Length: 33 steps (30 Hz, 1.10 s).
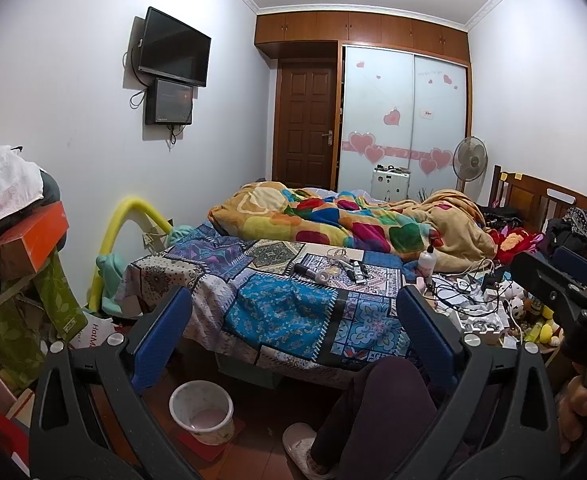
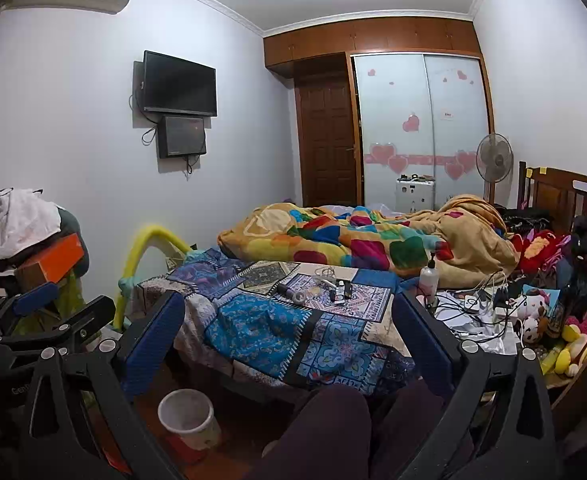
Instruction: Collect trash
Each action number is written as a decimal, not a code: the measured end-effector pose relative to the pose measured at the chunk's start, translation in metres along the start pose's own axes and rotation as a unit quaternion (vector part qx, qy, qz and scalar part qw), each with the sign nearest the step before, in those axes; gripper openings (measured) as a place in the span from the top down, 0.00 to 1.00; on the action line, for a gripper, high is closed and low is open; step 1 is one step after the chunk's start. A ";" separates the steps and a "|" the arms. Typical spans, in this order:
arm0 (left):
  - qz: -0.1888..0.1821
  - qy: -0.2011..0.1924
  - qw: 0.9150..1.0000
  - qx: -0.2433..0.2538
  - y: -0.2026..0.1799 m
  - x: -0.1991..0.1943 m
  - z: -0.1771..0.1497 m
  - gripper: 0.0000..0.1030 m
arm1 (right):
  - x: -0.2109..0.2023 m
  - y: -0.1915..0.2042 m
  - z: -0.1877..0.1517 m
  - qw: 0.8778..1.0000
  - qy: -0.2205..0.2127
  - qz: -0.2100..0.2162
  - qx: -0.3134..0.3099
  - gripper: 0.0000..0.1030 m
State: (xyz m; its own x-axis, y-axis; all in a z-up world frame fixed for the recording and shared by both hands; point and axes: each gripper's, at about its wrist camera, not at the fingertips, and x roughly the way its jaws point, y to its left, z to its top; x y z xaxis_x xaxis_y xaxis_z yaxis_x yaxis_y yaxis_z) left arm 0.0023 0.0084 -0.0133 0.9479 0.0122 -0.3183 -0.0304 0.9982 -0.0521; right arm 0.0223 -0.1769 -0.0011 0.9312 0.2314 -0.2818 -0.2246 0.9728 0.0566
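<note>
Bedroom clutter surrounds the patchwork bed, where small bits of litter lie mid-quilt, well ahead of me. On the floor below sits the bin, looking empty. Both my left tongs and right tongs are spread wide, holding nothing. I'd reach forward, pinch one piece low, then lower it over the bin.
</note>
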 end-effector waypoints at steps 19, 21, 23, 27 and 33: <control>0.001 0.001 1.000 -0.001 -0.002 0.001 -0.001 0.00 | 0.002 0.005 0.004 1.000 0.003 0.003 0.000 0.00; 0.001 0.002 1.000 -0.001 -0.003 0.002 -0.001 0.00 | 0.004 0.007 0.006 1.000 0.005 0.003 -0.001 0.00; -0.002 0.003 1.000 -0.002 -0.004 0.001 0.002 0.00 | 0.007 0.007 0.007 1.000 0.005 0.007 0.001 0.00; -0.004 0.004 1.000 -0.001 -0.006 0.005 0.004 0.00 | 0.016 0.007 0.008 1.000 0.004 0.013 -0.001 0.00; -0.014 0.023 1.000 -0.006 -0.005 0.035 0.012 0.00 | 0.034 -0.001 0.008 1.000 -0.004 0.010 0.000 0.00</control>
State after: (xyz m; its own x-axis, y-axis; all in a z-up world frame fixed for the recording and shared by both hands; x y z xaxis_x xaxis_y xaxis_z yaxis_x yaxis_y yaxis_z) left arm 0.0391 0.0043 -0.0130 0.9330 -0.0189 -0.3594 -0.0081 0.9973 -0.0736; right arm 0.0563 -0.1698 -0.0027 0.9289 0.2500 -0.2733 -0.2423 0.9682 0.0619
